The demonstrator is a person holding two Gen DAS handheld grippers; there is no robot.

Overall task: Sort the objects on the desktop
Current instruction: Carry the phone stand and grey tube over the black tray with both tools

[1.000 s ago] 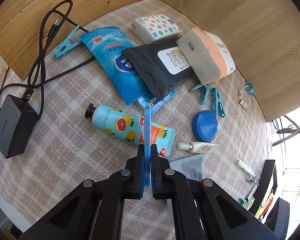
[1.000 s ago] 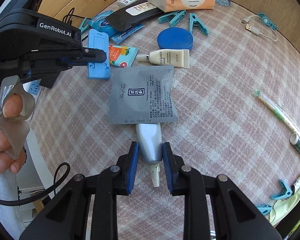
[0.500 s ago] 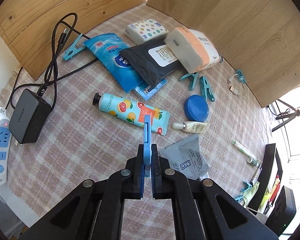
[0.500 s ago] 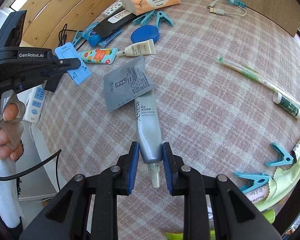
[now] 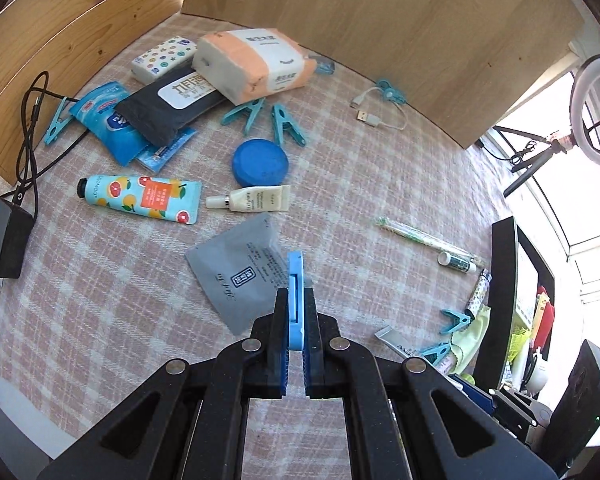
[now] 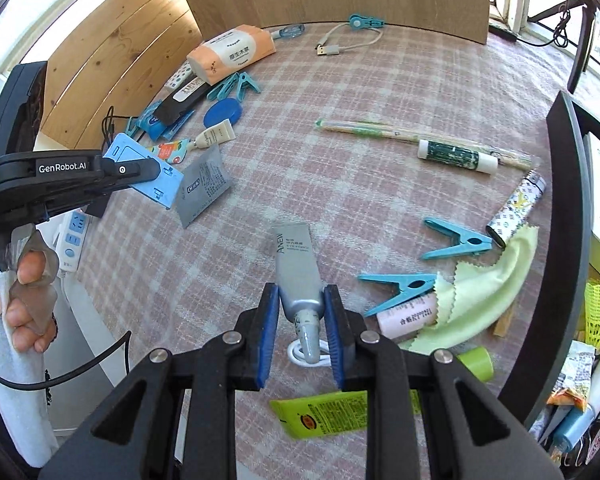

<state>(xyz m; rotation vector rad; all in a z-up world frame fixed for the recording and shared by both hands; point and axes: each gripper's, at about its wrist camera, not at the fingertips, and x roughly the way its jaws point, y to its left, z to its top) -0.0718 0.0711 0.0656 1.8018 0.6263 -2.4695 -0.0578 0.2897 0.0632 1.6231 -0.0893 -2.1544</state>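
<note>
My left gripper (image 5: 295, 344) is shut on a flat blue plastic card holder (image 5: 295, 284), held edge-on above a grey sachet (image 5: 240, 272); the holder also shows in the right wrist view (image 6: 148, 172), held in the air. My right gripper (image 6: 302, 320) is shut on a silver ANEW tube (image 6: 298, 268) by its cap end, held over the checked cloth (image 6: 340, 92). A fruit-print tube (image 5: 140, 198), a small cream tube (image 5: 256, 199) and a blue round lid (image 5: 260, 162) lie further back.
Tissue packs (image 5: 252, 64) and wipes (image 5: 168, 108) lie by the wooden back panels (image 5: 400, 32). Blue clothespins (image 6: 456, 240), a green cloth (image 6: 488, 292), a lip balm (image 6: 456, 156), a green tube (image 6: 324, 416) and a white cable (image 6: 340, 40) are scattered. A charger (image 5: 4, 236) sits left.
Both grippers have moved right and back across the table. The silver tube has been pulled clear of the grey sachet, and the card holder now hangs over the sachet.
</note>
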